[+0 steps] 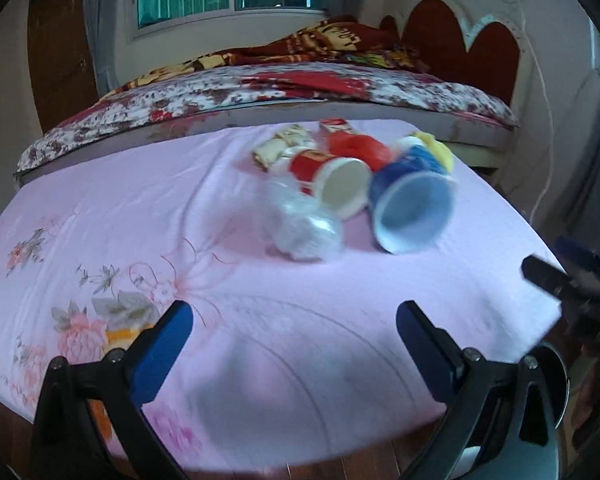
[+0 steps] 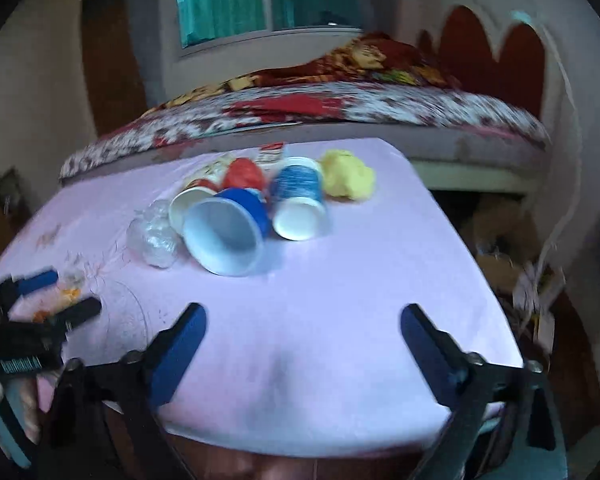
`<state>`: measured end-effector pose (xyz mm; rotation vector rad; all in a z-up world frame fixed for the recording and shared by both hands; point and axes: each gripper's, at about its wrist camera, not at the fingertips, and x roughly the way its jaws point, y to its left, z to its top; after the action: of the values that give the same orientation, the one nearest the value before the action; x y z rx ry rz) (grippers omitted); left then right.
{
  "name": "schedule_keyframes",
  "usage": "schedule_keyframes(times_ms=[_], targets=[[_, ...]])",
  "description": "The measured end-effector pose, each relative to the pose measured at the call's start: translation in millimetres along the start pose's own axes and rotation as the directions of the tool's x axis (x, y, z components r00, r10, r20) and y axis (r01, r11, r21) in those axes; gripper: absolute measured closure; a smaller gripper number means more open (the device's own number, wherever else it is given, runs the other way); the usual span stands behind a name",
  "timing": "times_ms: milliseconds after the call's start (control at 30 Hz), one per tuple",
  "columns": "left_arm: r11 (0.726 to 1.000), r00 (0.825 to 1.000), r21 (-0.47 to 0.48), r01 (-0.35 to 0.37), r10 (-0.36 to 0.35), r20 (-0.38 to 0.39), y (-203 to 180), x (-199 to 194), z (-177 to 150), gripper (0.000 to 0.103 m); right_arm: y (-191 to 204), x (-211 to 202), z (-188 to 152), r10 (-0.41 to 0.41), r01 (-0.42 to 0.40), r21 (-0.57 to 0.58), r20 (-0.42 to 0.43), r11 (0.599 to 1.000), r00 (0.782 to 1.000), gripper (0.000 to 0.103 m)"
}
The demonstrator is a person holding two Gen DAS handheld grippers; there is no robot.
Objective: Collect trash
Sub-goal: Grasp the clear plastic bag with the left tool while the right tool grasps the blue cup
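Observation:
A pile of trash lies at the far side of the pink-clothed table [image 1: 260, 360] [image 2: 340, 300]. It holds a blue paper cup on its side [image 1: 412, 212] [image 2: 228, 232], a red cup [image 1: 332, 180] [image 2: 188, 200], crumpled clear plastic [image 1: 304, 224] [image 2: 154, 236], a second blue cup [image 2: 300, 200], a yellow wad [image 2: 348, 178], a red wad [image 1: 360, 148] and wrappers [image 1: 284, 144]. My left gripper [image 1: 294, 320] hovers open over the near cloth, short of the pile. My right gripper [image 2: 302, 320] is open beside it, nothing between its fingers.
A bed [image 1: 260, 88] with a patterned cover and a red blanket runs behind the table, under a window. The table's right edge drops to cluttered boxes [image 2: 500, 240]. Each gripper shows at the edge of the other's view.

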<state>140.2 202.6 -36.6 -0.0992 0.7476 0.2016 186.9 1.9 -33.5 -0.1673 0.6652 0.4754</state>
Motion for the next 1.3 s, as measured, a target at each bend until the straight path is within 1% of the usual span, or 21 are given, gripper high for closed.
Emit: schedule_keyframes(times_ms=[33,100,167,300,400,433,467,533,567,600,633,667,700,733,767,800,833,967,1133,1300], targets=[[1.000,1.000,-0.004,-0.003,0.003,-0.002,3,7,4,0.003,3,10,3,0.001,-0.001,-0.004,-0.009,1.000,1.000,0.023],[1.000,1.000,-0.015,0.008,-0.009,-0.006,6,19,8,0.004,4,28,11,0.019,-0.019,0.015,-0.023,1.000,1.000,0.027],[1.000,1.000,-0.020,0.021,-0.021,-0.009,6,28,12,0.005,4,41,19,0.031,-0.030,0.026,-0.027,0.999,0.999,0.033],[0.999,0.999,-0.022,0.024,-0.025,-0.022,5,49,20,0.007,12,67,35,0.042,-0.041,0.013,-0.052,0.999,0.998,0.038],[0.999,0.999,-0.027,0.030,-0.030,-0.028,7,61,26,0.009,17,82,40,0.047,-0.047,0.001,-0.070,0.999,0.996,0.044],[0.999,0.999,-0.027,0.032,-0.033,-0.029,7,63,27,0.010,18,85,40,0.047,-0.047,0.000,-0.076,0.999,0.996,0.047],[0.999,0.999,-0.028,0.038,-0.038,-0.032,8,65,28,0.011,18,89,41,0.048,-0.048,0.000,-0.083,0.999,0.995,0.052],[0.996,0.996,-0.034,0.081,-0.082,-0.040,8,69,31,0.012,19,95,41,0.054,-0.053,0.008,-0.096,0.999,0.994,0.060],[0.995,0.995,-0.039,0.087,-0.089,-0.043,9,71,32,0.012,19,98,41,0.062,-0.060,0.017,-0.101,0.998,0.993,0.065],[0.995,0.995,-0.040,0.089,-0.091,-0.045,8,73,33,0.013,19,99,41,0.065,-0.063,0.022,-0.103,0.998,0.993,0.067],[0.995,0.995,-0.044,0.091,-0.093,-0.047,8,74,34,0.014,19,101,40,0.071,-0.068,0.027,-0.108,0.997,0.992,0.072],[0.994,0.994,-0.048,0.096,-0.099,-0.049,9,76,34,0.018,19,103,40,0.078,-0.075,0.032,-0.112,0.997,0.991,0.080],[0.993,0.993,-0.051,0.103,-0.106,-0.057,9,78,35,0.020,19,105,40,0.083,-0.080,0.036,-0.116,0.996,0.990,0.085],[0.993,0.992,-0.052,0.105,-0.108,-0.065,9,80,34,0.028,19,106,39,0.090,-0.086,0.041,-0.120,0.995,0.989,0.094],[0.992,0.991,-0.056,0.109,-0.113,-0.069,10,82,35,0.038,19,106,39,0.095,-0.090,0.048,-0.121,0.995,0.988,0.096],[0.991,0.991,-0.068,0.117,-0.121,-0.063,12,83,34,0.046,18,106,39,0.100,-0.094,0.053,-0.117,0.994,0.988,0.096],[0.988,0.989,-0.077,0.133,-0.138,-0.060,14,82,33,0.051,18,104,39,0.104,-0.098,0.059,-0.112,0.993,0.988,0.098],[0.988,0.990,-0.069,0.137,-0.139,-0.038,17,75,29,0.054,19,96,37,0.116,-0.110,0.054,-0.107,0.992,0.988,0.099],[0.990,0.992,-0.057,0.125,-0.126,-0.002,22,50,17,0.055,17,78,33,0.119,-0.114,0.055,-0.087,0.992,0.989,0.099],[0.992,0.993,-0.025,0.121,-0.121,0.019,16,25,9,0.055,12,53,27,0.111,-0.107,0.066,-0.064,0.992,0.992,0.099]])
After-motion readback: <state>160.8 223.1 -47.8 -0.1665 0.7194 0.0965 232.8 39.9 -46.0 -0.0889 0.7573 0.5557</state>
